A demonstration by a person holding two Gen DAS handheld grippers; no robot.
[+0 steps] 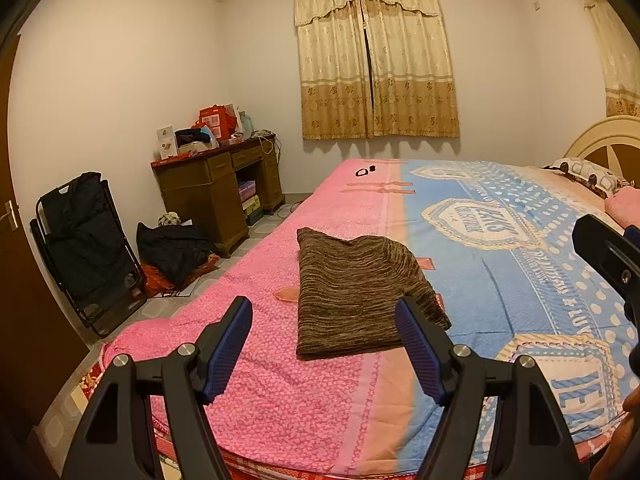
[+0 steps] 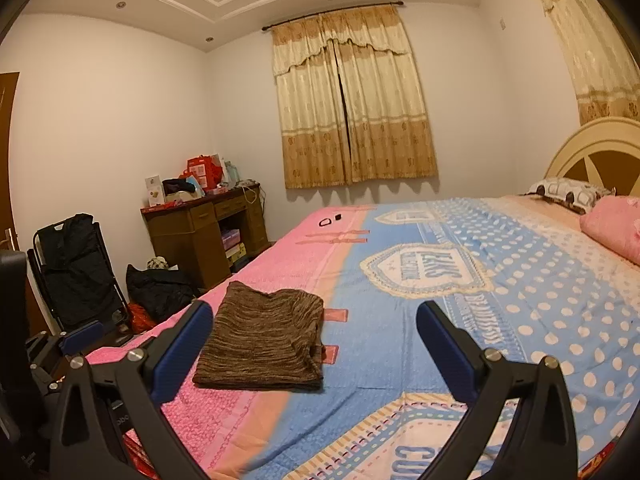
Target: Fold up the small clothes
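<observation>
A brown striped knit garment (image 1: 360,292) lies folded into a rectangle on the bed's pink and blue cover (image 1: 280,392). My left gripper (image 1: 324,316) hovers just in front of the garment's near edge, open, with nothing between its blue pads. In the right wrist view the same garment (image 2: 264,336) lies ahead and left of centre. My right gripper (image 2: 316,320) stands open above the cover (image 2: 400,360), its left finger beside the garment's left edge and apart from it. The right gripper's body shows at the right edge of the left wrist view.
A wooden desk (image 1: 216,184) piled with boxes stands against the far wall. A folded black chair (image 1: 88,248) and dark bags (image 1: 176,252) sit on the floor left of the bed. Pillows (image 2: 612,224) and a headboard (image 2: 596,152) lie at the right. Small black items (image 1: 365,171) rest near the bed's far edge.
</observation>
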